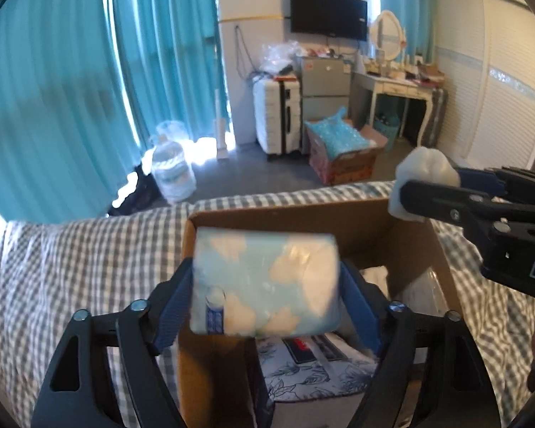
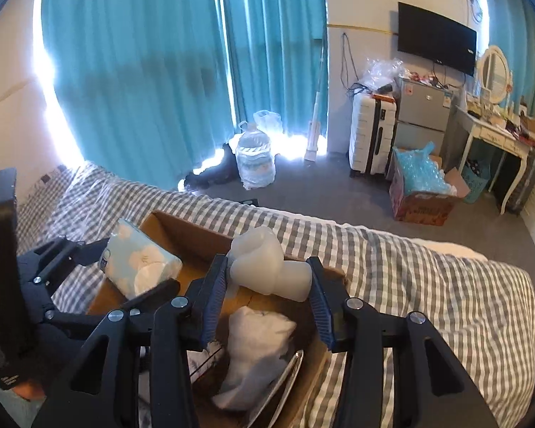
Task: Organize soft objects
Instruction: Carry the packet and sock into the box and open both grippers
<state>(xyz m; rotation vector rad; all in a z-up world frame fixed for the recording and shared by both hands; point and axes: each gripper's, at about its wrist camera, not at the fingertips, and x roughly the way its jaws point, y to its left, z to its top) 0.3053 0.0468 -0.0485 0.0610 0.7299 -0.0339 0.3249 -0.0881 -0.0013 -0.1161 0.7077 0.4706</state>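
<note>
My left gripper is shut on a soft tissue pack, light blue with white clouds, and holds it above the open cardboard box on the bed. The pack also shows in the right wrist view. My right gripper is shut on a white squishy soft toy and holds it over the same box. The toy shows in the left wrist view at the right. Inside the box lie a white cloth bundle and a floral fabric item.
The box rests on a bed with a grey checked sheet. Beyond the bed are teal curtains, a water jug, a white suitcase, a carton of blue bags and a dressing table.
</note>
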